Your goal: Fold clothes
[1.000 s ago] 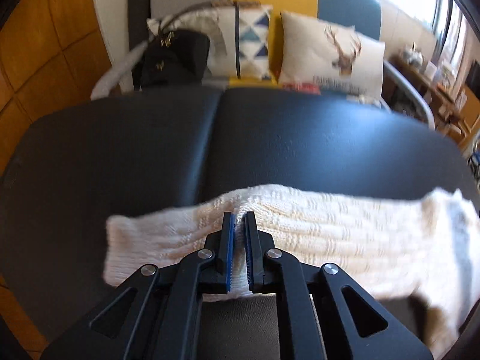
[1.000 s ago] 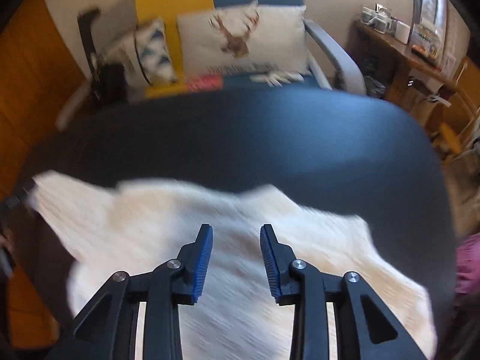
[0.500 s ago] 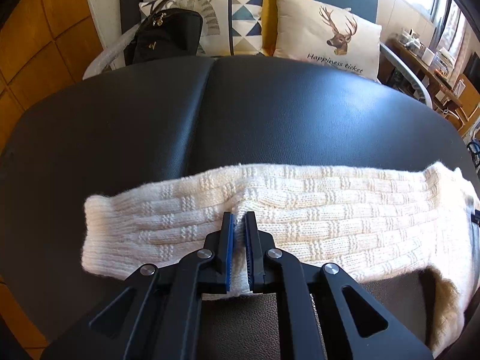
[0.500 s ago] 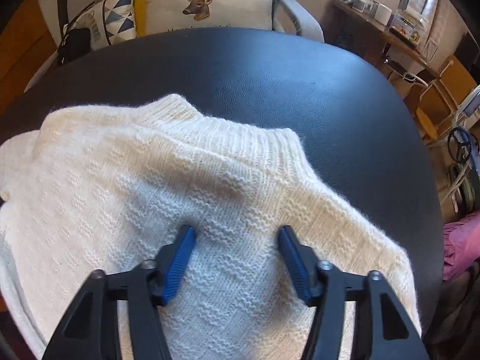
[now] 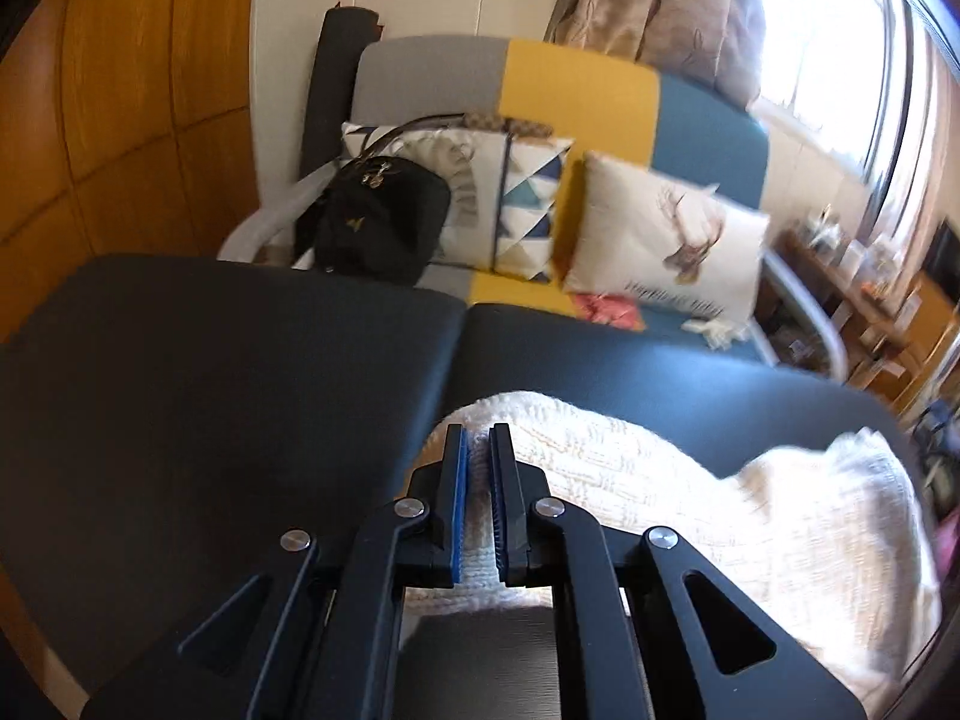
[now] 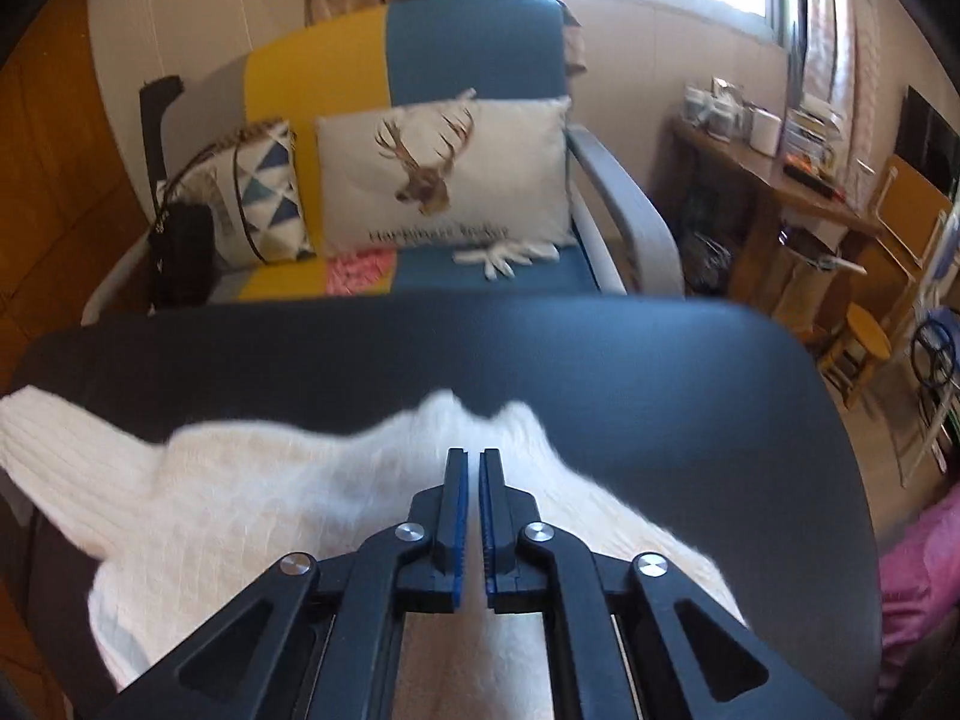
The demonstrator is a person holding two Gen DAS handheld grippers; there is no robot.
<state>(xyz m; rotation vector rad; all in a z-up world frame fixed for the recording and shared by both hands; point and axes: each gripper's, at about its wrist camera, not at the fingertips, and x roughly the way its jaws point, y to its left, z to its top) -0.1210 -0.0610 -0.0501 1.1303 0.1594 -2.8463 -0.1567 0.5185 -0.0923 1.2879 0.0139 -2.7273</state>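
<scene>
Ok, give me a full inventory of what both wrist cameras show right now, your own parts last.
sweater: one, cream knit, on the near part of the black table
table: one, black, padded, seam down the middle
sofa: one, grey, yellow and blue, behind the table
deer cushion: one, white, on the sofa's blue part
triangle cushion: one, white with blue triangles, left of the deer cushion
handbag: one, black, at the sofa's left end
pink item: one, on the sofa seat, blurred
white item: one, on the blue seat, unclear
side desk: one, wooden, cluttered, at right
left gripper: one, black, blue pads, shut on the sweater
right gripper: one, black, blue pads, shut on the sweater
</scene>
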